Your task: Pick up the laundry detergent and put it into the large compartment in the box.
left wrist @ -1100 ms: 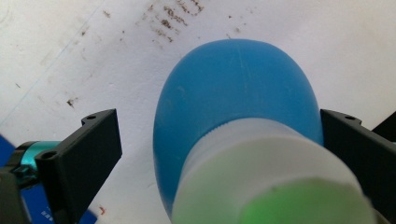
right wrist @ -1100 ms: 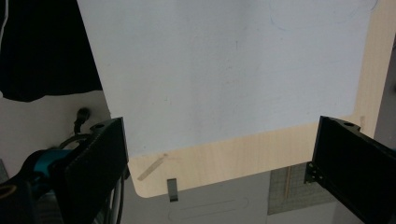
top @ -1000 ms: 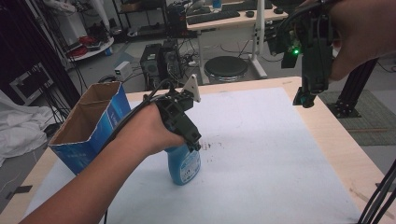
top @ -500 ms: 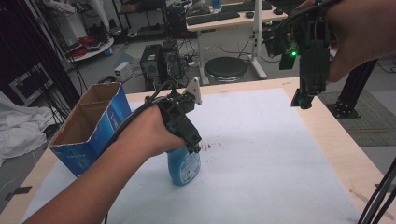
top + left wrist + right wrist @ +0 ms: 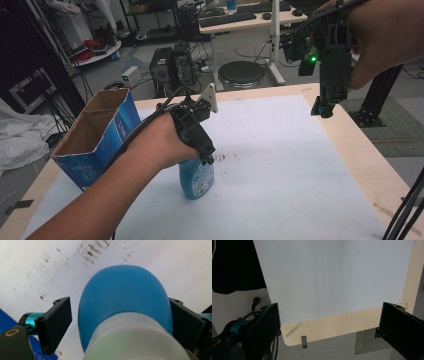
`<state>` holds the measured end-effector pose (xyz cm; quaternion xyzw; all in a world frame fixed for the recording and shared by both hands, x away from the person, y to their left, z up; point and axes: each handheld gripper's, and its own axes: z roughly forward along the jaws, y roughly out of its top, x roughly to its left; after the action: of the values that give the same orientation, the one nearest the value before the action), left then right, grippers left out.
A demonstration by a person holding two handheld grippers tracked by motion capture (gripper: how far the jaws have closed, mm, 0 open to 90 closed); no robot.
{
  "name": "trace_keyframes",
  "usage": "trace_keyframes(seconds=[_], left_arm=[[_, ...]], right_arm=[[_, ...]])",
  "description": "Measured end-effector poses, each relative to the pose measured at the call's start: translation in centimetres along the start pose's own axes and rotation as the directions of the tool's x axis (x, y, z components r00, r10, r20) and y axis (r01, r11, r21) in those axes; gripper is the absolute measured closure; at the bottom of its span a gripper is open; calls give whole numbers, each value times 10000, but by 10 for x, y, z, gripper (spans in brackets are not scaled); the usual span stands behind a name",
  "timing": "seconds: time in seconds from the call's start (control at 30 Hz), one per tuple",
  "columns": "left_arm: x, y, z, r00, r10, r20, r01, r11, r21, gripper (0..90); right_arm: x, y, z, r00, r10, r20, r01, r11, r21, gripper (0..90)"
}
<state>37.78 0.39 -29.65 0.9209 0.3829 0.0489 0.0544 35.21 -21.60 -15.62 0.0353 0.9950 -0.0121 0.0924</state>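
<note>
Gripper in my left hand [image 5: 206, 156] has just been closing its jaws around the blue bottle [image 5: 196, 179]. In its own view one jaw meets the bottle [image 5: 125, 302] while a gap remains at the other. Bottle stands upright on the table [image 5: 280, 165] beside the cardboard box [image 5: 95, 145]. My right gripper [image 5: 322, 107] hangs open, empty, above the far edge.

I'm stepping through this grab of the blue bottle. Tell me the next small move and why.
Probably finish closing the left gripper. Its jaws have just been closing around the bottle, which stands on the table, but a gap shows beside the left one. The right gripper hangs open, away from it.
</note>
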Motion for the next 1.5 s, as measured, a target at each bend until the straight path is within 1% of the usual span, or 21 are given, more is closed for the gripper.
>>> trace_keyframes(seconds=[0.03, 0.07, 0.13, 0.43, 0.53, 0.57, 0.6, 0.7, 0.73, 0.77, 0.8, 0.87, 1.0, 1.1, 1.13, 1.17, 1.2, 1.23, 1.27, 1.33, 1.5], left_arm=[[0, 0, -1, 10000, 47, -12, -47, 10000, 21, 112], [-1, 0, 0, 9999, -113, 14, 113, 9998, -155, 114], [1, -1, -2, 10000, 0, -59, 0, 10000, -39, 120], [0, 0, -2, 9999, -79, -67, 78, 9999, -143, 159], [-1, 0, 0, 9997, -225, -34, 224, 9996, -154, 163], [0, 0, -1, 10000, -56, -74, 56, 10000, -14, 165], [0, 0, -1, 9998, -169, -77, 168, 9998, -99, 173], [1, 0, -3, 9998, -126, 151, 128, 9998, -124, 189], [1, 0, -3, 9994, -301, 186, 306, 9990, -315, 191], [3, 0, -4, 9998, -176, 120, 179, 9996, -232, 201], [2, 0, -4, 9994, -327, 123, 331, 9988, -357, 205], [5, -1, -4, 9995, -240, 214, 244, 9995, -185, 219], [5, -2, -3, 9993, -322, 186, 327, 9992, -225, 235], [5, -1, -4, 9997, -159, 173, 161, 9998, -130, 241], [4, -1, -3, 9995, -260, 191, 264, 9994, -208, 244], [4, -1, -3, 9997, -173, 168, 175, 9998, -123, 245], [2, -1, -2, 9993, -347, 134, 350, 9991, -224, 245], [3, -1, -2, 9998, -175, 94, 176, 9998, -52, 245], [2, 0, -1, 9995, -280, 108, 282, 9995, -110, 245], [2, 0, 0, 9999, -157, 69, 157, 9999, 13, 245], [1, 0, 0, 9997, -244, 45, 244, 9997, 23, 275]], right_arm=[[-1, 0, 0, 9999, -134, 0, 134, 9999, -1, 24], [-1, 0, 1, 9999, -142, 2, 142, 9999, 9, 24], [-1, 0, 1, 10000, -69, -14, 69, 10000, -17, 24], [-1, 0, 0, 10000, -11, 35, 11, 10000, -7, 24], [-1, 0, 1, 10000, -49, 20, 49, 10000, 0, 24], [-1, 0, 1, 10000, -51, 6, 51, 10000, 21, 24], [-1, 0, 1, 10000, -52, 9, 52, 10000, 36, 24], [-1, 0, 1, 10000, -25, 6, 25, 10000, 64, 24], [-1, 0, 1, 10000, -29, 13, 29, 10000, 58, 24], [-1, 0, 1, 10000, -36, 14, 36, 10000, 54, 24], [-2, 0, 1, 10000, -42, 10, 42, 10000, 49, 24], [-2, 0, 1, 10000, -46, 38, 46, 10000, 56, 24], [-2, 1, 1, 10000, -16, 43, 16, 10000, 39, 24], [-2, 2, 1, 10000, -73, 54, 73, 10000, 8, 24], [-2, 2, 1, 10000, -79, 49, 79, 10000, 14, 24], [-2, 2, 1, 10000, -78, 48, 77, 10000, 17, 24], [-2, 2, 1, 10000, -78, 51, 78, 10000, 14, 24], [-2, 2, 1, 10000, -76, 52, 76, 10000, 0, 24], [-2, 2, 1, 10000, -64, 48, 64, 10000, -15, 24], [-2, 1, 1, 10000, -62, 58, 62, 10000, -2, 24], [-2, 0, 1, 10000, -49, 72, 49, 10000, -13, 24]])
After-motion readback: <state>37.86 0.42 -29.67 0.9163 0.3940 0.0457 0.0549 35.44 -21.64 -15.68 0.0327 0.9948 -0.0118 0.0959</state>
